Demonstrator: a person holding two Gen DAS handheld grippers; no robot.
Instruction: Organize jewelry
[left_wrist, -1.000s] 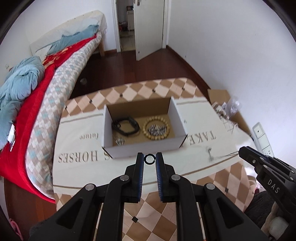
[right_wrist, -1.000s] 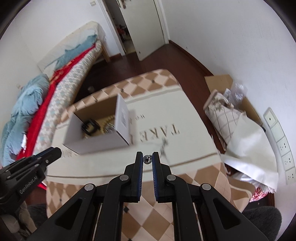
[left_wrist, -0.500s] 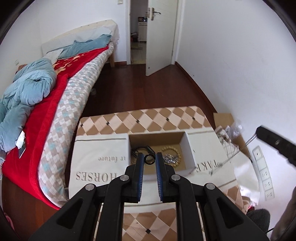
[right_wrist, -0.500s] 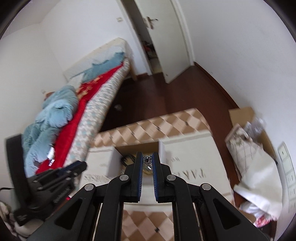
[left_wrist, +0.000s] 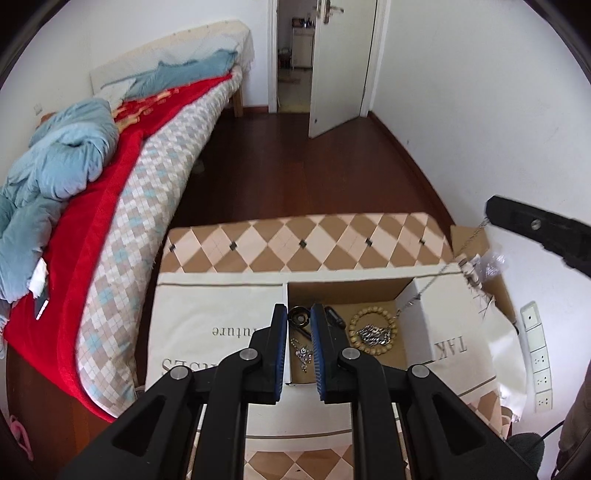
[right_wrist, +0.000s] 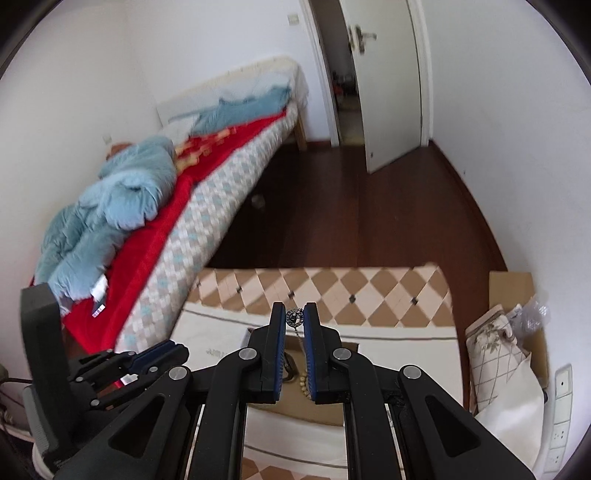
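My left fingers are clenched on a dark ring, held over the open box on the desk. Under the ring, on the box floor, lies a small silver piece; to its right sits a bead bracelet with a silver heap inside its loop. A dark item lies just right of my left fingers, partly hidden, so I cannot tell what it is.

My right fingers are clenched on a small round pendant, whose chain hangs down between them toward the box below. In the left view the same chain runs slack from the right gripper at the right edge down to the box's right wall. In the right view the left gripper shows low at the left, beside the box.

The desk wears a cream cloth with printed letters over a brown-and-cream diamond pattern. Right of it stands a carton with patterned fabric. Farther off, to the left, is a bed with a red blanket and a blue duvet, then dark wood floor and an open white door.
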